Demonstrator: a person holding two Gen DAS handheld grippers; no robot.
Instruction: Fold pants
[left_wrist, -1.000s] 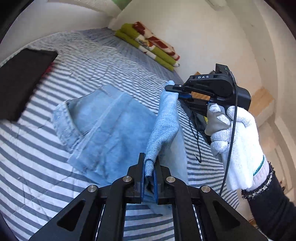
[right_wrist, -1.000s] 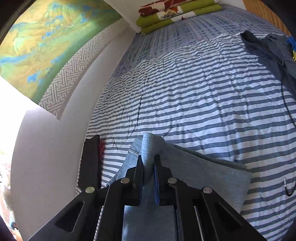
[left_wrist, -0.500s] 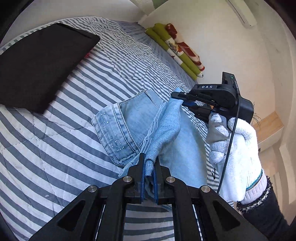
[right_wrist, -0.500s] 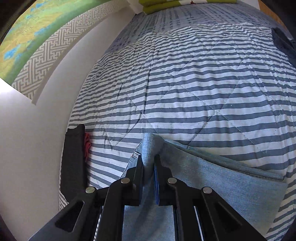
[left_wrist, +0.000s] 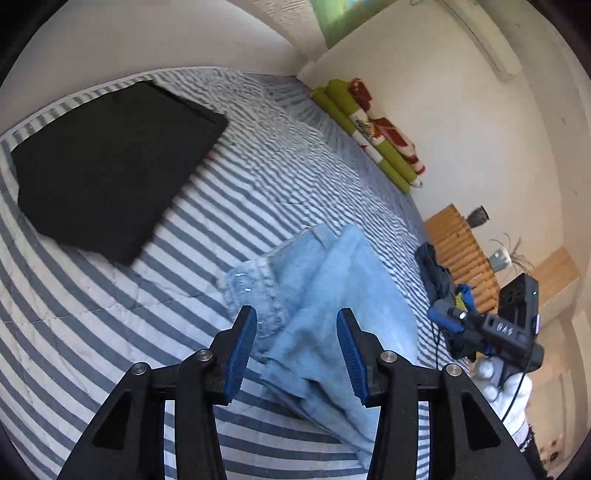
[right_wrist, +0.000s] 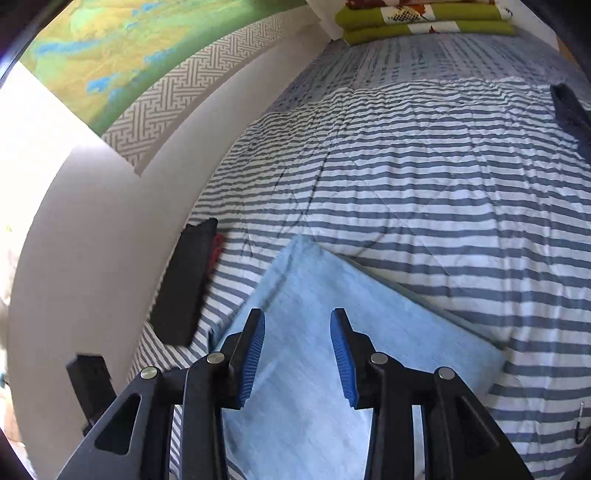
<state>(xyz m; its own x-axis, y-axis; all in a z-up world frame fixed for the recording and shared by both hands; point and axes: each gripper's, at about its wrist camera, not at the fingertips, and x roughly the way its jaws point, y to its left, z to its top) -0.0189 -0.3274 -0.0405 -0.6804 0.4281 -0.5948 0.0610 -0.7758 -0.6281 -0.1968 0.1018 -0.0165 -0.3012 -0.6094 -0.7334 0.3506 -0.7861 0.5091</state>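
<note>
Now the pants (left_wrist: 332, 295) are laid on the striped bed (left_wrist: 110, 332), and both grippers are being let go of them. The jaws of the left gripper (left_wrist: 297, 354) are opening, with their blue pads well apart; denim is seen in the gap, but it lies lower down on the bed and is not pressed by either pad. The jaws of the right gripper (right_wrist: 297, 360) are opening as well, and the cloth seen between them is likewise untouched. The release is judged to follow a fold that has just been set down, since the fabric is lying flat in layers rather than hanging.

In the left wrist view the right gripper (left_wrist: 441, 319) is seen off to the right side of the pants, clear of the cloth, held by a hand (left_wrist: 506, 380) in a white glove.

The pants are pale blue denim, folded into a roughly rectangular packet. A smooth upper layer is spread over the top, and the waistband (with stitching and a few small glinting studs) is left showing at the near left corner in the left wrist view. The lower edges are stacked unevenly there, so some tidying is probably still called for. In the right wrist view the top panel is seen as an even, flat sheet with a sharp far corner.

A flat black folded item (left_wrist: 107, 166) is kept well apart on the bed, near the wall, and green patterned bedding (left_wrist: 369, 125) is stacked at the far end.
</note>
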